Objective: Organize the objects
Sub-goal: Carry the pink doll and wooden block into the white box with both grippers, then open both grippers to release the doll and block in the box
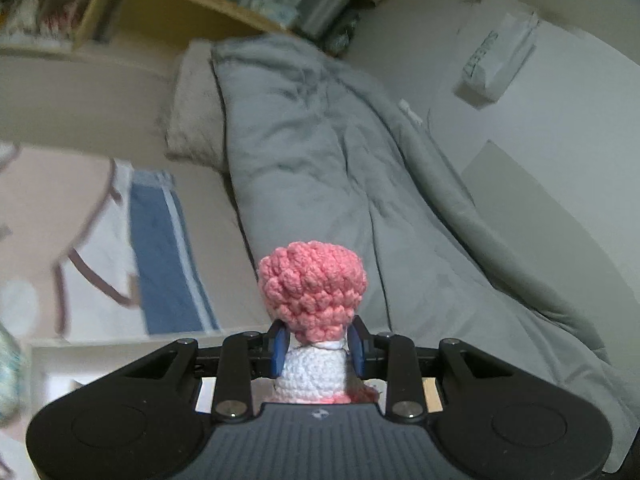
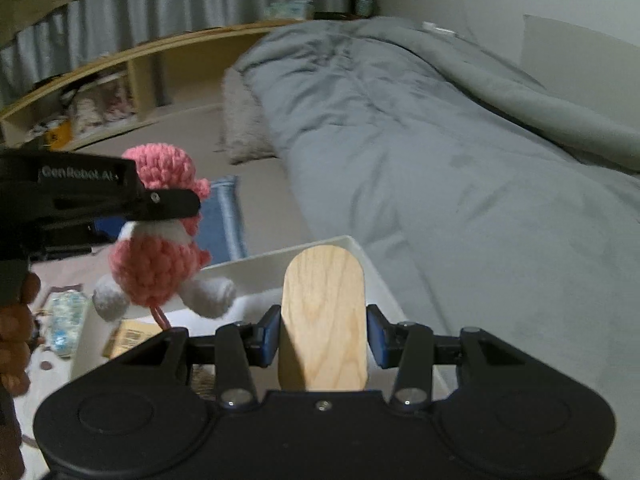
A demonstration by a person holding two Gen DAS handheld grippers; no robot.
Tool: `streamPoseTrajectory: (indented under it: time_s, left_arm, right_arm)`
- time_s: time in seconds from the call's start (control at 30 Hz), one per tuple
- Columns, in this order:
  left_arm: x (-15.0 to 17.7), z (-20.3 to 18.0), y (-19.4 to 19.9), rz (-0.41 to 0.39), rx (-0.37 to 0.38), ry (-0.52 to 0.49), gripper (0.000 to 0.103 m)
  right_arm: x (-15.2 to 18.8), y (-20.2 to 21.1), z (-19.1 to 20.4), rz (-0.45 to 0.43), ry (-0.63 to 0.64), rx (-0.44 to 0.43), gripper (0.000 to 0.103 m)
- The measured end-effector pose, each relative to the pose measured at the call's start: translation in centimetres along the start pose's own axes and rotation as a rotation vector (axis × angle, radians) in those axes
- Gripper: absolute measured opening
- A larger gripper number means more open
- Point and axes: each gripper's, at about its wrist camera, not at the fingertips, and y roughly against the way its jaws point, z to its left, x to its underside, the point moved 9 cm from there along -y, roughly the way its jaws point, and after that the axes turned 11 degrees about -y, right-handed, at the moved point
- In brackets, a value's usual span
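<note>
We hold the crocheted doll point(image 1: 311, 300) in our left gripper point(image 1: 318, 346) and the wooden piece point(image 2: 323, 320) in our right gripper point(image 2: 322, 336), both above the white bin point(image 2: 376, 276); neither is placed yet.

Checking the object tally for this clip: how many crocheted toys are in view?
1. The pink-and-white crocheted toy is held in the left gripper, above the white bin. Others may be hidden.

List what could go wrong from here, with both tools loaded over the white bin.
1. The left tool pinches the crochet doll only at its soft neck; it hangs in mid-air and could slip out, missing the white bin.
2. The right tool grips the wooden piece by its edges, and it might twist loose.
3. The doll hangs close beside the wooden piece, so the two tools could collide over the bin.
</note>
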Motion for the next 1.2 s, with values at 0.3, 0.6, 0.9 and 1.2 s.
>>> streamPoseTrajectory:
  time_s: [0.3, 0.6, 0.9, 1.2]
  left_arm:
    - [4.9, 1.1, -5.8, 0.139, 0.036, 0.174, 0.032]
    - [7.6, 3.0, -7.5, 0.239, -0.017, 0.150, 0.031]
    - [7.7, 4.4, -6.3, 0.206, -0.041, 0.211, 0.031]
    - [7.7, 4.9, -4.9, 0.223, -0.074, 0.203, 0.046]
  right_arm:
    - [1.0, -1.5, -1.6, 0.052, 0.008, 0.014, 0.045]
    - [2.2, -3.3, -1.3, 0.110, 0.032, 0.004, 0.045]
    - [-0.1, -6.3, -0.7, 0.038, 0.055, -0.045, 0.045]
    - [-0.7, -6.9, -1.8, 0.009, -0.037, -0.026, 0.078]
